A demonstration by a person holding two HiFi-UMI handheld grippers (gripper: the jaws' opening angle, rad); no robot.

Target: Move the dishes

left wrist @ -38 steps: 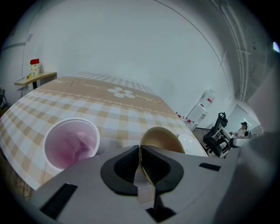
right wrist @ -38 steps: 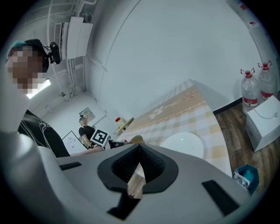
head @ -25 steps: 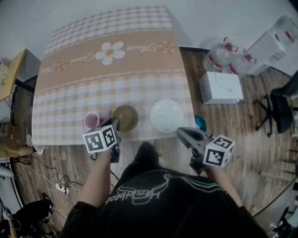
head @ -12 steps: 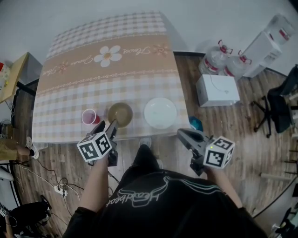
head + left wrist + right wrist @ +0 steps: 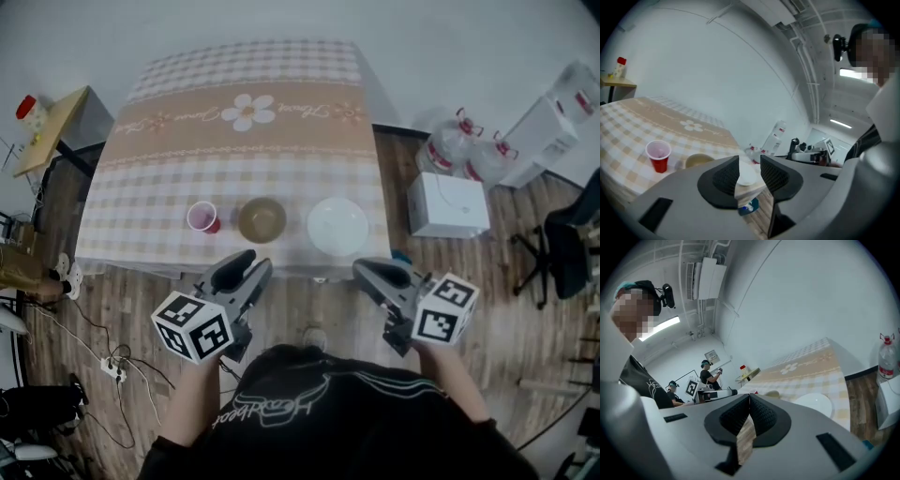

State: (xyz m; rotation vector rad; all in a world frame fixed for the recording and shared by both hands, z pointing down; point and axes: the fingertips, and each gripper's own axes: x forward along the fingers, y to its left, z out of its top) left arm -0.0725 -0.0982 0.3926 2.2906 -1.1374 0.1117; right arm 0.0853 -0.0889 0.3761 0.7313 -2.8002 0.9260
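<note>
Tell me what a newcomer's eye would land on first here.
On the checked table, near its front edge, stand a red cup at left, a tan bowl in the middle and a white plate at right. Short of the table hover two grippers with marker cubes: the left gripper empty, fingers apart after just closing partway, the right gripper shut.

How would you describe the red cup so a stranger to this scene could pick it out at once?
Find the table with the beige checked cloth. Three dishes stand in a row along its near edge. The red cup is at the left end in the head view, beside the brown bowl: the smallest and the only red one.
</note>
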